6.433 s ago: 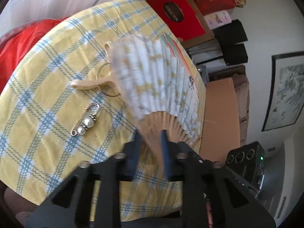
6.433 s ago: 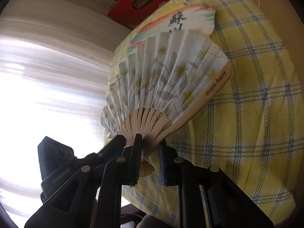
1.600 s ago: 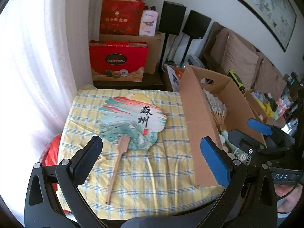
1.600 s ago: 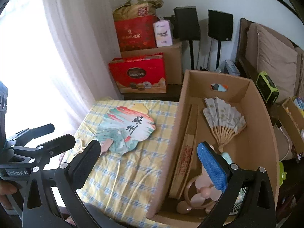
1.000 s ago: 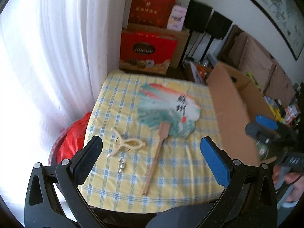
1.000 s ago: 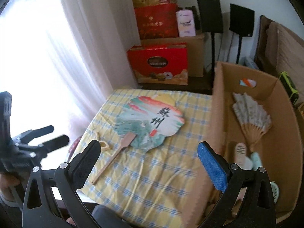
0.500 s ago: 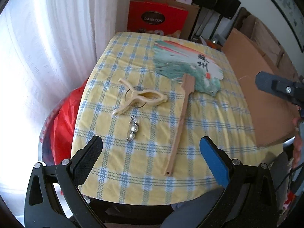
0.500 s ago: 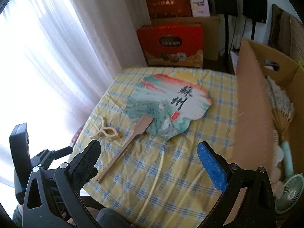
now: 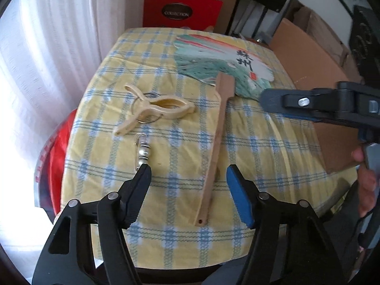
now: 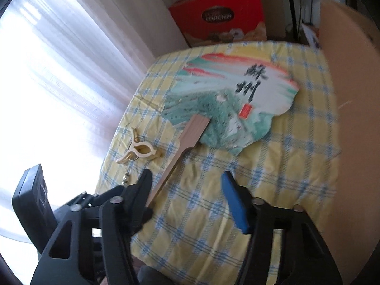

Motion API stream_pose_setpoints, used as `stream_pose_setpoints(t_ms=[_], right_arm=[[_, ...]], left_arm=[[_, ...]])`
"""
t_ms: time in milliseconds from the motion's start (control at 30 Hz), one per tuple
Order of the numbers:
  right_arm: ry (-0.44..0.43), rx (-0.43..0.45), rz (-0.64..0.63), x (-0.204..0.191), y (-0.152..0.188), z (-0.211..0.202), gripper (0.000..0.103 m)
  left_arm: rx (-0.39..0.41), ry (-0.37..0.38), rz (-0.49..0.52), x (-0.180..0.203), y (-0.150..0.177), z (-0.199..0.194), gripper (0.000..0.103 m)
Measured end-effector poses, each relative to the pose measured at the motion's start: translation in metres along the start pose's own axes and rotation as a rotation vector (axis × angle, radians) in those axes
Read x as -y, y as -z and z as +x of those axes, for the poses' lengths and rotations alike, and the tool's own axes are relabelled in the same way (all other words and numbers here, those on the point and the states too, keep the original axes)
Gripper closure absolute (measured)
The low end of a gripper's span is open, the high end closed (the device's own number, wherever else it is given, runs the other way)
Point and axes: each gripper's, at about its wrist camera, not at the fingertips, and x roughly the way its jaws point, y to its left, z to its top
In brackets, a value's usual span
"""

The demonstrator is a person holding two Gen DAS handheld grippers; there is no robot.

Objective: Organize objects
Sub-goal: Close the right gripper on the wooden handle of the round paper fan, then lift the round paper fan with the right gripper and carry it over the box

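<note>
Now we see both grippers, L (image 9: pixel 187 173) & R (image 10: pixel 186 180), jaws just narrowing yet apart, gripping nothing; paddle fan (image 9: pixel 222 71) lies on checked cloth (image 9: pixel 273 152), handle (image 9: pixel 213 154) between L's jaws, blade at 1 o'clock.

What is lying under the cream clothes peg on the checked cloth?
A thin metal ring lies partly under the cream peg, its loop showing on both sides. The stretch beneath the peg is covered, so whether the pearl pin joins it cannot be told.
</note>
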Motion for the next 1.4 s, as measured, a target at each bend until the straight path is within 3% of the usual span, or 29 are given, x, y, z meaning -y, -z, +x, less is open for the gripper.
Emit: stream_pose_setpoints(t_ms=[167, 267, 333, 433, 567, 733, 800, 900, 967, 1267, 1333, 1400], right_arm=[[-0.043, -0.030, 0.028, 0.001, 0.001, 0.015, 0.058], [-0.075, -0.046, 0.040, -0.001, 0.001, 0.023, 0.061], [-0.088, -0.053, 0.047, -0.003, 0.002, 0.028, 0.061], [-0.121, -0.064, 0.060, -0.006, 0.006, 0.034, 0.061], [-0.164, -0.064, 0.085, -0.004, 0.011, 0.037, 0.063], [-0.212, -0.062, 0.127, 0.001, 0.012, 0.037, 0.064], [-0.222, -0.063, 0.141, 0.004, 0.013, 0.038, 0.072], [-0.226, -0.059, 0.164, 0.006, 0.016, 0.038, 0.085], [-0.240, -0.047, 0.173, 0.008, 0.018, 0.037, 0.088], [-0.348, 0.010, 0.199, 0.003, 0.017, 0.010, 0.089], [-0.347, 0.018, 0.186, -0.001, 0.016, 0.003, 0.089], [-0.344, 0.025, 0.178, -0.003, 0.016, -0.001, 0.089]], left_arm=[[0.001, -0.001, 0.023, 0.007, -0.002, 0.002, 0.047], [-0.003, -0.034, 0.065, 0.012, -0.003, 0.003, 0.067], [-0.013, -0.039, 0.089, 0.016, -0.003, 0.003, 0.073], [-0.037, -0.006, 0.106, 0.020, -0.003, 0.003, 0.095], [-0.038, 0.013, 0.093, 0.020, -0.003, 0.003, 0.095], [-0.045, 0.144, 0.015, 0.013, -0.005, -0.002, 0.095], [-0.039, 0.163, 0.020, 0.018, -0.006, -0.005, 0.095], [-0.029, 0.164, 0.035, 0.023, -0.008, -0.009, 0.096], [-0.022, 0.160, 0.032, 0.022, -0.008, -0.011, 0.096], [0.000, 0.163, 0.002, 0.019, -0.011, -0.012, 0.085], [0.015, 0.167, 0.013, 0.023, -0.010, -0.016, 0.088], [0.030, 0.170, 0.026, 0.028, -0.010, -0.022, 0.096]])
